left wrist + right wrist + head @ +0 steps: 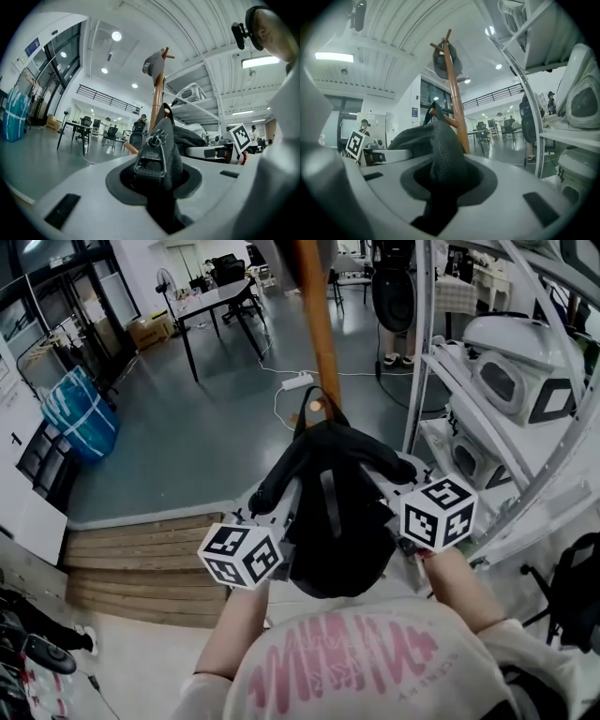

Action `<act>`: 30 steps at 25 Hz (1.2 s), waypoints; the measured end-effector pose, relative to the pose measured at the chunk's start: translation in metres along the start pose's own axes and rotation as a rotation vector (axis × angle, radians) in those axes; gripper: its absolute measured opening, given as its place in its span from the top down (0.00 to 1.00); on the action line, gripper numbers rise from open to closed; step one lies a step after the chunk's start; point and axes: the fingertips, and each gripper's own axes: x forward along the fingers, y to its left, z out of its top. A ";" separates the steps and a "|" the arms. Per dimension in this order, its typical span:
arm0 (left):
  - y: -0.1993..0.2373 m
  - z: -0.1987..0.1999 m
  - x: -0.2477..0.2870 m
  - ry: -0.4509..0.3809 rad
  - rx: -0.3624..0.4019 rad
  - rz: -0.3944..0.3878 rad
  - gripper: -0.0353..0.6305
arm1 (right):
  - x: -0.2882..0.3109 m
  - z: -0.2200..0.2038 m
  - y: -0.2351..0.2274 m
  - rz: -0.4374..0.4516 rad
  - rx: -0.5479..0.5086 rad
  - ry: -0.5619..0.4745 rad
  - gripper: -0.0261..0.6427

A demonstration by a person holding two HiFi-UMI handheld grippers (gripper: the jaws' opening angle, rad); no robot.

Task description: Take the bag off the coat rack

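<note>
A black bag hangs in front of me against the brown coat rack pole, and its top loop sits at the pole. My left gripper is shut on the bag's left side, where a fold with a metal buckle is pinched between the jaws. On the bag's right side my right gripper is shut on a thick black fold. Both sets of fingertips are hidden by the fabric. In the right gripper view the bag strap lies by a peg on the pole. A grey cap tops the rack.
A white shelf frame with white devices stands close on the right. A wooden step lies below left, with a blue bag, a table and a floor power strip beyond. A person's legs stand behind.
</note>
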 end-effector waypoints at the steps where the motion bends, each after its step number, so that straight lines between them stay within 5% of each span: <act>1: 0.000 0.003 -0.004 -0.001 0.002 -0.008 0.82 | -0.002 0.003 0.005 -0.007 -0.001 -0.002 0.82; 30: -0.043 0.041 -0.126 -0.007 0.049 -0.207 0.82 | -0.086 0.022 0.139 -0.213 -0.019 -0.071 0.82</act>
